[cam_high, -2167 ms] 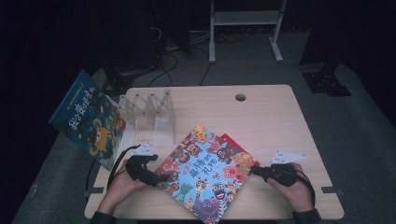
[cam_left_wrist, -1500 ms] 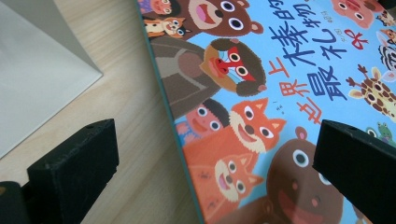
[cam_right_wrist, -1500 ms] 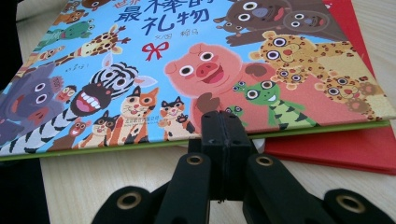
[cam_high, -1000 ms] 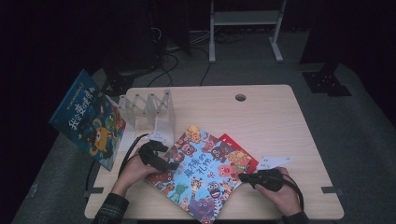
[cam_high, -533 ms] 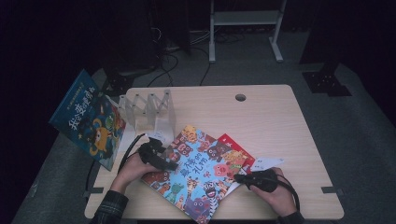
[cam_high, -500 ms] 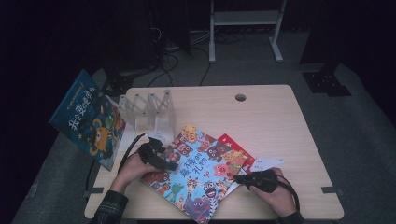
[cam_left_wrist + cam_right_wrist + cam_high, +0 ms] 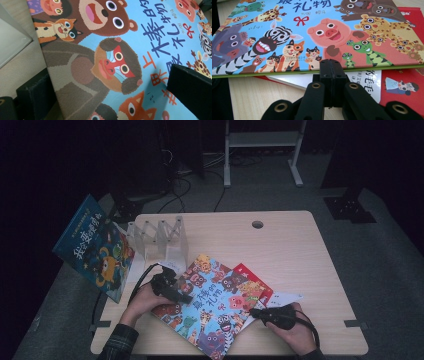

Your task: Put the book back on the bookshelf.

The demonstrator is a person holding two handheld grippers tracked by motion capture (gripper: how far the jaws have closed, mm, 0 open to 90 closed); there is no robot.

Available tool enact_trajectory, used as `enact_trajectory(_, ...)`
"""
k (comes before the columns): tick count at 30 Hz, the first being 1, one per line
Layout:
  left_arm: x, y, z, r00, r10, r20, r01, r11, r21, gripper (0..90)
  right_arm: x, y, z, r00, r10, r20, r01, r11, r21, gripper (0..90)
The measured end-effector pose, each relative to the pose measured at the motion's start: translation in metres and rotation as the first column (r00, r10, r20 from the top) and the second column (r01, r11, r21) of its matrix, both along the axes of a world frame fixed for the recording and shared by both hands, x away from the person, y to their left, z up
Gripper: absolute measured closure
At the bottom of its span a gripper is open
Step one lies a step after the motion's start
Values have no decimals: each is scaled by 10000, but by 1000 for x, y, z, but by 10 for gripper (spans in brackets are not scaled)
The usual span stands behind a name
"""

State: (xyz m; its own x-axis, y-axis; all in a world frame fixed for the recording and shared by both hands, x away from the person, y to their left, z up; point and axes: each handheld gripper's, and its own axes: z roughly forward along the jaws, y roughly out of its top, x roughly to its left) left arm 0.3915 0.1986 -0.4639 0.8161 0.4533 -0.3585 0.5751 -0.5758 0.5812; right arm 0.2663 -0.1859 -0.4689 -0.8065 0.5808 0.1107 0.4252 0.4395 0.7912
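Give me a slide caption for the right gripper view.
Shut right gripper at the animal picture book's edge, white book beneath.

Far half: we see bare table (image 7: 280, 245) beyond the animal book (image 7: 215, 302).
Left rear: clear rack (image 7: 160, 240) blocks us.
Left edge: a leaning book (image 7: 92, 247) crowds it.

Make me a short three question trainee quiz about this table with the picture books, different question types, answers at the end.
1. True or false: the right tongs have their jaws pressed together at the edge of the animal book.
2. What sticks out from beneath the animal book on its right side? A) a red book B) a green folder C) a tablet
3. Fill in: the left tongs' jaws stand ____, one on each side of the animal book's corner.

Key: 1 true. 2 A, the red book. 3 apart.
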Motion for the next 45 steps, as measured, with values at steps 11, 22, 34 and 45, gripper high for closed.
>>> enact_trajectory(11,0,-6,3,9998,174,-130,-171,9995,267,0,-2,2,0,9998,-59,207,63,9998,-170,889)
enact_trajectory(22,3,-4,12,9991,325,-270,-325,9995,11,1,-4,4,1,9995,-240,199,245,9995,-223,891)
enact_trajectory(34,4,-10,37,9997,237,-30,-237,9994,259,16,-4,6,1,9993,-306,219,312,9992,-253,891)
enact_trajectory(45,5,-18,65,9995,-54,305,35,9981,620,16,-4,6,1,9991,-362,218,368,9991,-233,892)
